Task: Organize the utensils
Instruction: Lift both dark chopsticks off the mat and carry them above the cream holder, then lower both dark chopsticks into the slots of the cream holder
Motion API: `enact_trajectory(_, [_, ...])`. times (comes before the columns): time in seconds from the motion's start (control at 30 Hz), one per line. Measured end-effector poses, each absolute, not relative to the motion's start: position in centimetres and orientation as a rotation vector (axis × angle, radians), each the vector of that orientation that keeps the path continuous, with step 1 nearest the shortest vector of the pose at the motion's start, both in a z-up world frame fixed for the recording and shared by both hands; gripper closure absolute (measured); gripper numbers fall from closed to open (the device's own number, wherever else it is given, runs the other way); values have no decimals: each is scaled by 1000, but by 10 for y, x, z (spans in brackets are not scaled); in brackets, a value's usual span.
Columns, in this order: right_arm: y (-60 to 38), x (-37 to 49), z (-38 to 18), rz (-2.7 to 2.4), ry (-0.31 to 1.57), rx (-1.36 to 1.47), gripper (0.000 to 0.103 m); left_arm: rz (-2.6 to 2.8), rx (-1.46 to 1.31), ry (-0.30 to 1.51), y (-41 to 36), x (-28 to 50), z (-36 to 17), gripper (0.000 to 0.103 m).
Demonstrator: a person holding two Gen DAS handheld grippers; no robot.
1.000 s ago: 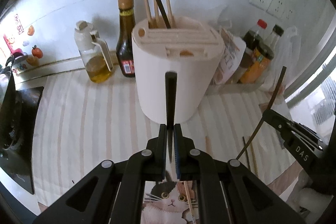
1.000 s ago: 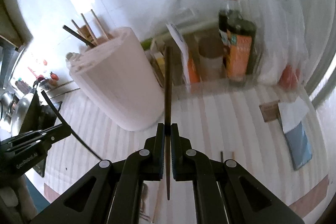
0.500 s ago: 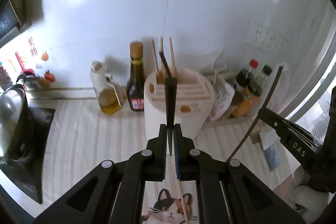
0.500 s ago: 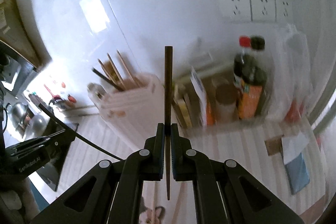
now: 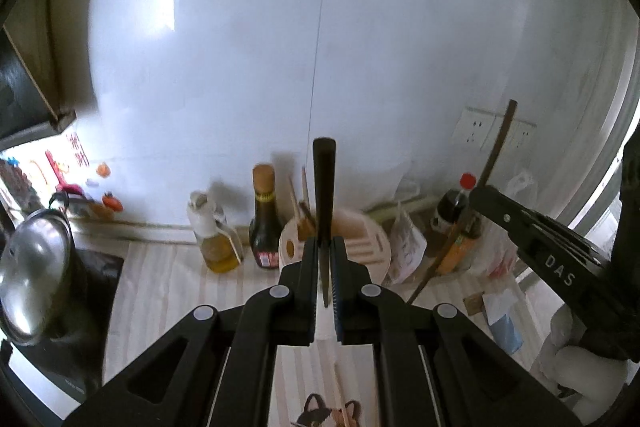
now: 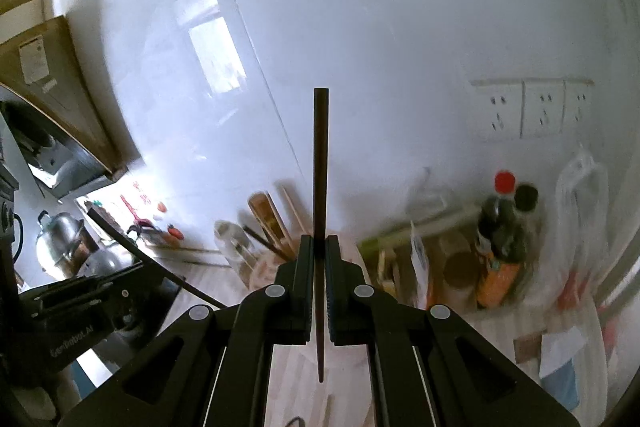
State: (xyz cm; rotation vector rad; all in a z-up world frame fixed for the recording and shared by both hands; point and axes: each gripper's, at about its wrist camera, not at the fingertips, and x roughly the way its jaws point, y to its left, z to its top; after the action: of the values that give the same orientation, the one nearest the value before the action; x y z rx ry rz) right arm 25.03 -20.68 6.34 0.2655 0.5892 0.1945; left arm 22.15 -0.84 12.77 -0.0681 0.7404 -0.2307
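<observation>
My left gripper (image 5: 325, 247) is shut on a black chopstick (image 5: 323, 187) that stands upright between its fingers, high above the white utensil holder (image 5: 362, 243). The holder has several chopsticks (image 5: 302, 199) standing in its back slot. My right gripper (image 6: 319, 247) is shut on a dark brown chopstick (image 6: 321, 163), also upright, above and to the right of the holder (image 6: 264, 267). The right gripper (image 5: 532, 239) and its chopstick show at the right of the left wrist view. The left gripper (image 6: 80, 295) shows at the lower left of the right wrist view.
A soy sauce bottle (image 5: 264, 223) and an oil jug (image 5: 214, 239) stand left of the holder. Sauce bottles (image 6: 500, 251) and bags fill a tray at the right. A steel pot (image 5: 36, 267) sits on the stove at left. A loose chopstick (image 5: 342, 399) lies on the cat-print mat.
Both grippers have risen well above the counter with their chopsticks, so the holder now looks smaller and lower in both views.
</observation>
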Motion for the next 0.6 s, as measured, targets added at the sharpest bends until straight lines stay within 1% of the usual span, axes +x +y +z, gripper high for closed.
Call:
enact_trajectory(0.3, [-202, 285, 110, 204, 507, 237, 98, -230, -100, 680, -6, 253, 161, 100])
enact_trajectory(0.6, [-198, 334, 118, 173, 486, 233, 98, -227, -107, 692, -7, 306, 162, 100])
